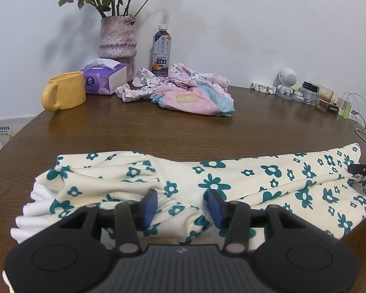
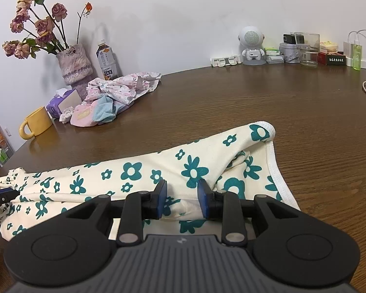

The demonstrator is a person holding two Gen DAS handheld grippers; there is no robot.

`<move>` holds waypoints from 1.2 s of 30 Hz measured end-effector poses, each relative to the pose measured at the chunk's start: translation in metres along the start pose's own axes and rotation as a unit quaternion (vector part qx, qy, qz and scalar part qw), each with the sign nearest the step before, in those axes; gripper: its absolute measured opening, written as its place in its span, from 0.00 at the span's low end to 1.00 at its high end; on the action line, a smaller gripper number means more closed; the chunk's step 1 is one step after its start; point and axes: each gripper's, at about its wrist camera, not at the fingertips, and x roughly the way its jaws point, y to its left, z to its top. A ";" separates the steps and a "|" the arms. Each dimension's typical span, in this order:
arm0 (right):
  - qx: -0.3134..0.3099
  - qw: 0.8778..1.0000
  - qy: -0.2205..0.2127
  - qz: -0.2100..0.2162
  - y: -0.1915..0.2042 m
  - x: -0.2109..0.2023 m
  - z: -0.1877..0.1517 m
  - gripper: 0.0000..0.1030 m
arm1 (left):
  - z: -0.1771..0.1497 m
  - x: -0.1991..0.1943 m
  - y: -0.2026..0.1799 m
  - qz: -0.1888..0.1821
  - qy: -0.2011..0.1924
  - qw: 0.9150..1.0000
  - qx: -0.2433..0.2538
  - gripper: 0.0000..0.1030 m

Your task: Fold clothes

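Cream garment [image 1: 231, 183] with teal flowers lies across the lower frame; left gripper [image 1: 181, 206] and right gripper [image 2: 181, 199] hover over it, jaws parted, holding nothing.

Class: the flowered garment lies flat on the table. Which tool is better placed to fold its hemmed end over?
Probably the right tool: it hovers open over the garment beside the hem; the left tool is over the ruffled end.

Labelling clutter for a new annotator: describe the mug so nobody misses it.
Start at the purple-white ribbed vase of dried roses against the wall. In front of it sits a purple tissue box; the yellow ceramic mug stands just left, the only solid yellow item, handle toward the table edge.
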 end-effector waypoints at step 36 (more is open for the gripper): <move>-0.003 1.000 0.000 0.008 0.006 -0.004 -0.004 0.41 | 0.001 0.002 0.003 -0.025 -0.001 1.000 -0.014 0.62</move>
